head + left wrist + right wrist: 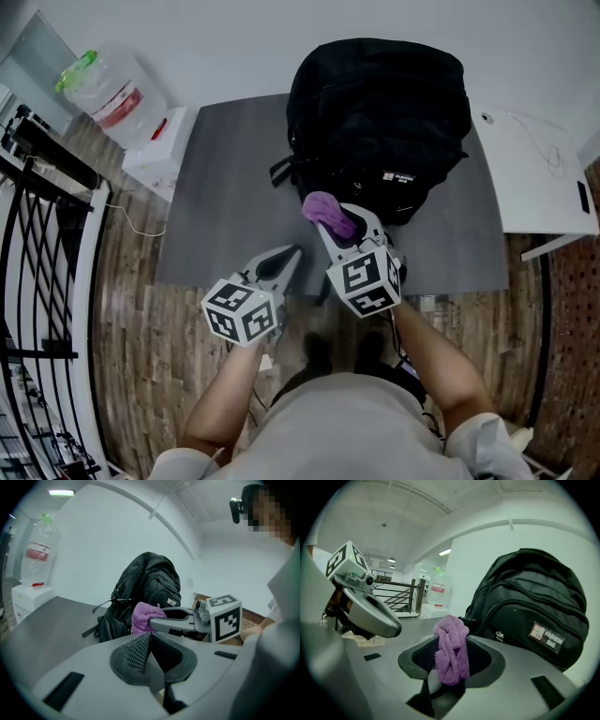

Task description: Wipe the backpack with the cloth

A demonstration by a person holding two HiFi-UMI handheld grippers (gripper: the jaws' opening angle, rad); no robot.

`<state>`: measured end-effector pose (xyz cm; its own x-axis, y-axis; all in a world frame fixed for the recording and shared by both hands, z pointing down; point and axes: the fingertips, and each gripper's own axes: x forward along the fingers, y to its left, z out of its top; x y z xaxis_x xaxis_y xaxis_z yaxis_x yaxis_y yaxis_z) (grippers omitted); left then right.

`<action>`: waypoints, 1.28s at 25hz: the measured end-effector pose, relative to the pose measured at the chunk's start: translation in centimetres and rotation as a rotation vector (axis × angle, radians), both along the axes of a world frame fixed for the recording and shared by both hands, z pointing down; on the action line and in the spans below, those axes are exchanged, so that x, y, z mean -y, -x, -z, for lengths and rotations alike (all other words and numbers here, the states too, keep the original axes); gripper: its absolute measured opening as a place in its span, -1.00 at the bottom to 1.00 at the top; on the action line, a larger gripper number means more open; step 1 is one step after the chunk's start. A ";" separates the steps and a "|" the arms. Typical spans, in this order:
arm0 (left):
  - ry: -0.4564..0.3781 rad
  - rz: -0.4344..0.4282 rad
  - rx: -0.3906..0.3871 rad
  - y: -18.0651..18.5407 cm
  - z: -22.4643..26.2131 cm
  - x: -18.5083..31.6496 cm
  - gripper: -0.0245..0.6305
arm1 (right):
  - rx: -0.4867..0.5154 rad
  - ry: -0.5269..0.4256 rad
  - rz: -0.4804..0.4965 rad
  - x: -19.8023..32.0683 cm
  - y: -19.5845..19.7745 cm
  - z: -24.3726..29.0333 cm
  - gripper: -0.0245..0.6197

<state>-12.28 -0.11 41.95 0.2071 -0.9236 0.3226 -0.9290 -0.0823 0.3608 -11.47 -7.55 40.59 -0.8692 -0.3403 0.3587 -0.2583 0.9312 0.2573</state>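
The right gripper, clamped on the cloth at centre frame beside the backpack, seems ready to start wiping and next needs contact; the left gripper is closed and empty.

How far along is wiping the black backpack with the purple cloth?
Done: the purple terry cloth is clamped in the right gripper. In hand: it sits at the lower front of the black fabric backpack; contact unclear. Left: the wiping. The left gripper is shut, empty.
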 end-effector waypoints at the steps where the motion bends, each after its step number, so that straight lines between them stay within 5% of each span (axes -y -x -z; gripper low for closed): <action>1: 0.004 0.005 0.001 0.2 -0.1 -0.2 -0.91 | -0.011 0.002 0.010 -0.1 0.6 -0.6 -0.41; 11: 0.035 0.010 0.008 0.2 -0.9 -0.3 -0.91 | -0.134 -0.016 -0.056 3.9 1.0 -7.6 -0.42; 32: 0.050 -0.057 0.007 -3.4 -1.1 2.6 -0.91 | -0.206 -0.181 -0.032 4.6 -2.7 -9.8 -0.43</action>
<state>-8.86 -2.68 43.04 0.2569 -0.8930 0.3694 -0.9257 -0.1176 0.3595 -8.79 -12.16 50.44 -0.7723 -0.4407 0.4576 -0.2118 0.8577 0.4685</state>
